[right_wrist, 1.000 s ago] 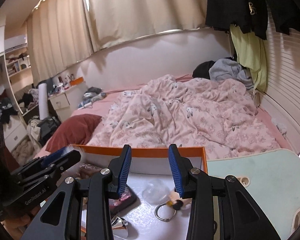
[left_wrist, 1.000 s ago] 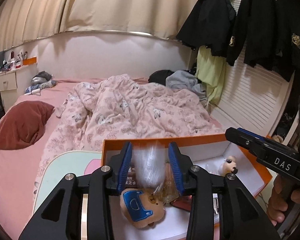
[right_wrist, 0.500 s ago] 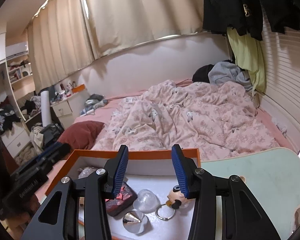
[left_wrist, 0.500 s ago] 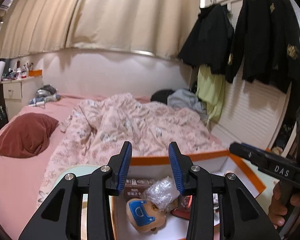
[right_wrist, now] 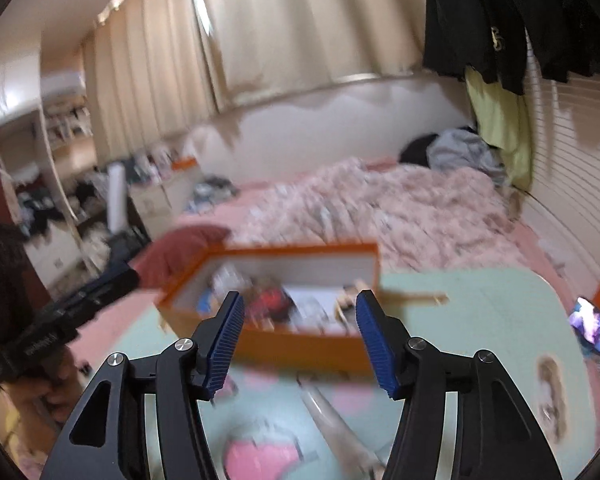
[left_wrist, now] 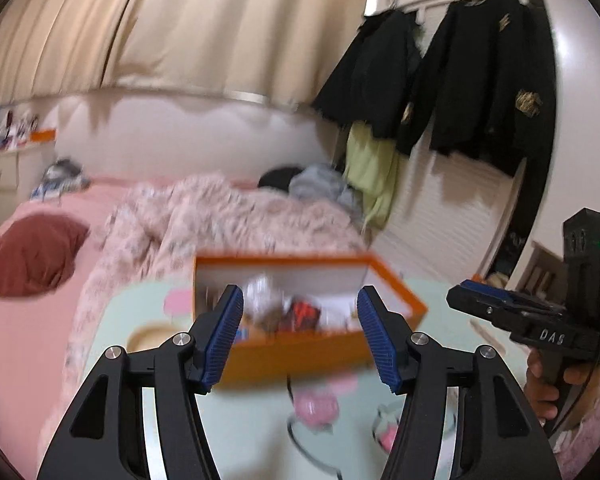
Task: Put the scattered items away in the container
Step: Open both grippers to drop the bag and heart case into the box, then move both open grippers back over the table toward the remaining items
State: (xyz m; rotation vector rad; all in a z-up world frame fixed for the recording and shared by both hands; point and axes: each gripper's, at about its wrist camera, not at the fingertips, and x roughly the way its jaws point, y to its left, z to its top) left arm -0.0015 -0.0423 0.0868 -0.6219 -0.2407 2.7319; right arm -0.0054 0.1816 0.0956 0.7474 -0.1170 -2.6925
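Beige curtains behind rumpled pink bed

My two wrist cameras look slightly downward from just short of the orange box, left view from its left, right view from its right; both share the bed beyond.

Rumpled pink quilt, maroon pillow, black jackets on hangers.

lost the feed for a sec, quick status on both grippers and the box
Left gripper and right gripper both opening, nothing between them. Orange box on table, items inside. Nothing in the way.
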